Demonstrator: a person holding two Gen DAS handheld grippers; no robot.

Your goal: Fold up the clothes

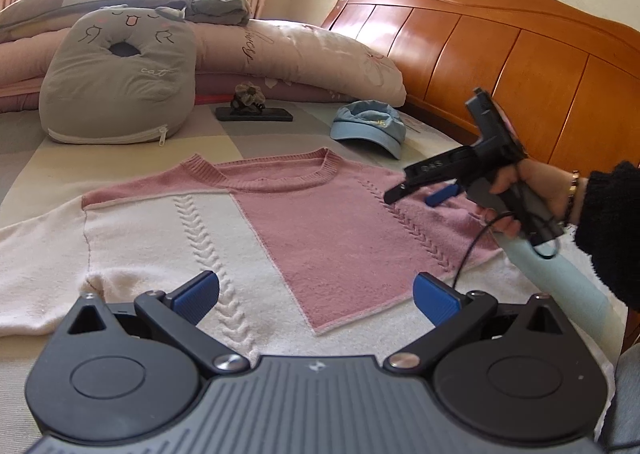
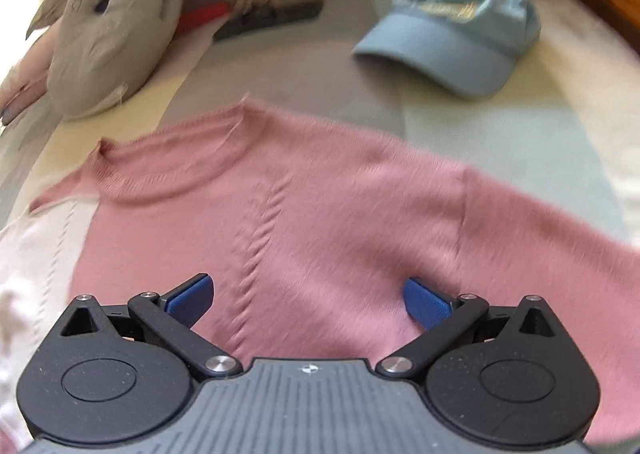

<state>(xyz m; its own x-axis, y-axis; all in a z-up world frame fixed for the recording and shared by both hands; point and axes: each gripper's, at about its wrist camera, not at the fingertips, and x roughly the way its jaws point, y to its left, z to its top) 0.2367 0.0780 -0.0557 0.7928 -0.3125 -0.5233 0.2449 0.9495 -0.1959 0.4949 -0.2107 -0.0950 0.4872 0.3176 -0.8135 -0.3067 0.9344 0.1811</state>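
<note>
A pink and white knit sweater (image 1: 280,230) lies flat on the bed, collar toward the pillows. My left gripper (image 1: 316,294) hovers open over its lower middle, blue pads wide apart and empty. In the left wrist view a hand holds my right gripper (image 1: 416,194) above the sweater's pink right shoulder. The right wrist view, blurred, looks down on the pink half of the sweater (image 2: 320,214), where my right gripper (image 2: 308,298) is open just above the fabric near the sleeve seam, holding nothing.
A light blue cap (image 1: 370,126) lies beyond the collar. A grey cat cushion (image 1: 116,82), a dark phone (image 1: 254,113) and pink pillows (image 1: 288,54) sit at the head of the bed. The wooden headboard (image 1: 500,54) stands at right.
</note>
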